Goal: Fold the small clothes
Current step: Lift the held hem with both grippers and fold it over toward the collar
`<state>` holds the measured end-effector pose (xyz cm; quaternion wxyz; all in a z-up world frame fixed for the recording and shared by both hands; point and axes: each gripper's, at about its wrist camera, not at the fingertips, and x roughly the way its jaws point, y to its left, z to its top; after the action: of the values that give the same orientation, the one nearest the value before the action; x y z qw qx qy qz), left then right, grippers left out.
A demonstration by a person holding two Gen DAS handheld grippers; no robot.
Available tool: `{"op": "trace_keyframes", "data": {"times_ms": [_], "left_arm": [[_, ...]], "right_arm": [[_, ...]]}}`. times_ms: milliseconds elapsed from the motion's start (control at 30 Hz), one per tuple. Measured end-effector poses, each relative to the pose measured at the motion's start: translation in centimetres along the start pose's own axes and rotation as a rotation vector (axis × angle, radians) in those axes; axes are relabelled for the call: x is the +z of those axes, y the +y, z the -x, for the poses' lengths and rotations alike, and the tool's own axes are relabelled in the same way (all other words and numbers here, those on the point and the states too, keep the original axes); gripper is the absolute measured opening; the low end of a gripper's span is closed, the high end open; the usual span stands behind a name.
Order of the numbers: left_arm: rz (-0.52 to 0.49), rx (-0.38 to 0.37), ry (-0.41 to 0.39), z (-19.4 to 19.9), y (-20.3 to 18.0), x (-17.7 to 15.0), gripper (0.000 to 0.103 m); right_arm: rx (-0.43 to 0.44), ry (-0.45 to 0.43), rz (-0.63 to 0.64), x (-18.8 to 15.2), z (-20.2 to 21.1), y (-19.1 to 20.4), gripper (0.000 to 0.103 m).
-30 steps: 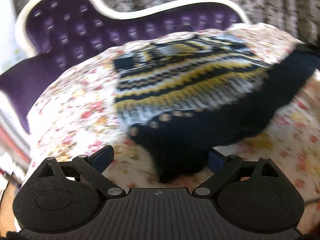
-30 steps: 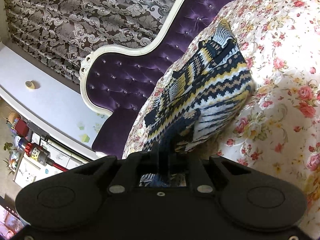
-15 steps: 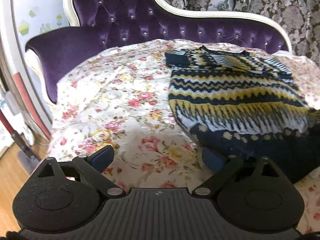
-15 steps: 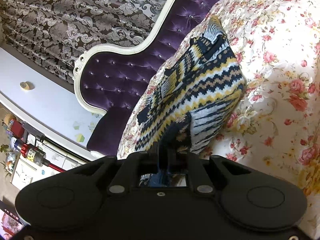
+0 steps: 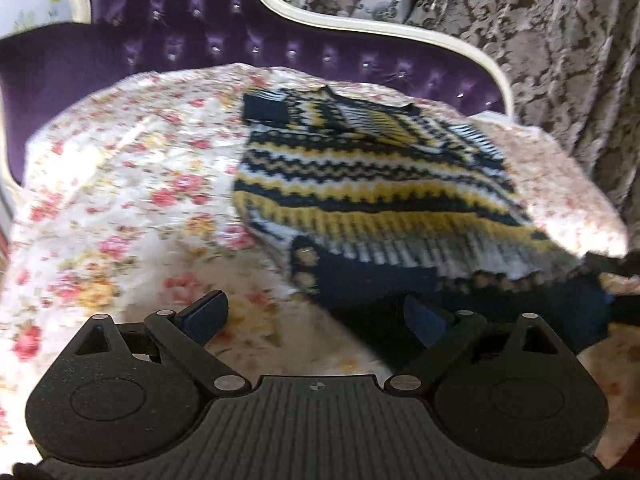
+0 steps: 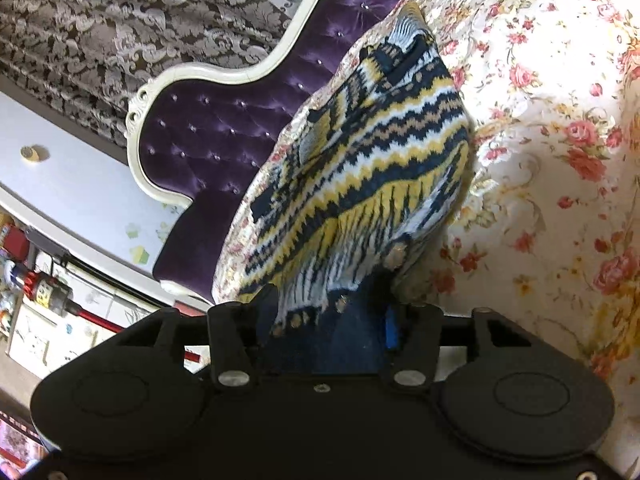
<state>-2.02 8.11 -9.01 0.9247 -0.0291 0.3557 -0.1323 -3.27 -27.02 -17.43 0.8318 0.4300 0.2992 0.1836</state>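
A small knitted sweater (image 5: 360,184) with navy, yellow and white zigzag stripes lies on the floral cover (image 5: 120,200). Its navy hem (image 5: 400,284) points toward me. My left gripper (image 5: 316,316) is open and empty, just in front of the hem's near left corner. In the right wrist view the same sweater (image 6: 368,168) runs away from my right gripper (image 6: 328,320), whose jaws have spread part way with the navy hem (image 6: 332,340) still lying between them.
A purple tufted sofa back with a white frame (image 5: 360,28) rises behind the cover. Patterned curtains (image 5: 560,60) hang behind it. A white shelf and a red vacuum (image 6: 44,284) stand at the left of the right wrist view.
My right gripper's jaws have spread apart around the hem they were clamped on. My left gripper has swung back toward the sweater's near left corner, still open.
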Motion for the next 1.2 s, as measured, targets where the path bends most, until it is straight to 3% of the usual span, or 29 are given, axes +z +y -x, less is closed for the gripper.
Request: {"op": "trace_keyframes", "data": {"times_ms": [267,467,500,567,667,767,833,900,967,1200], "left_arm": [[0.187,-0.240,0.029,-1.3,0.8,0.8,0.096],[0.250,-0.266,0.041,-2.2,1.3,1.2,0.094],[0.248,-0.264,0.042,-2.3,1.2,1.2,0.091],[0.229,-0.252,0.053,-2.3,1.1,1.3,0.066],[0.189,-0.212,0.062,-2.2,1.1,1.1,0.044],[0.187,-0.192,0.060,-1.9,1.7,0.9,0.028],[0.210,-0.187,0.055,-1.9,2.2,0.9,0.023],[0.232,-0.193,0.055,-1.9,2.6,0.8,0.019],[0.240,-0.193,0.050,-1.8,2.8,0.8,0.017],[0.269,-0.230,-0.007,-0.7,2.9,1.6,0.012]], "right_arm": [[-0.011,0.010,-0.016,-0.4,-0.2,-0.6,0.060],[-0.012,0.014,-0.024,-0.6,0.0,-0.9,0.061],[-0.012,0.015,-0.024,-0.6,-0.1,-0.9,0.061],[-0.015,0.018,-0.019,-0.6,-0.1,-0.8,0.061],[-0.022,0.027,0.004,-0.7,0.0,-0.6,0.061],[-0.037,0.040,0.041,-0.8,-0.1,-0.2,0.060],[-0.062,0.053,0.084,-0.9,-0.2,0.2,0.052],[-0.093,0.066,0.124,-1.0,-0.4,0.6,0.026],[-0.097,0.071,0.139,-1.1,-0.5,0.7,0.015],[-0.003,0.036,0.118,-0.1,0.6,1.6,0.015]]}}
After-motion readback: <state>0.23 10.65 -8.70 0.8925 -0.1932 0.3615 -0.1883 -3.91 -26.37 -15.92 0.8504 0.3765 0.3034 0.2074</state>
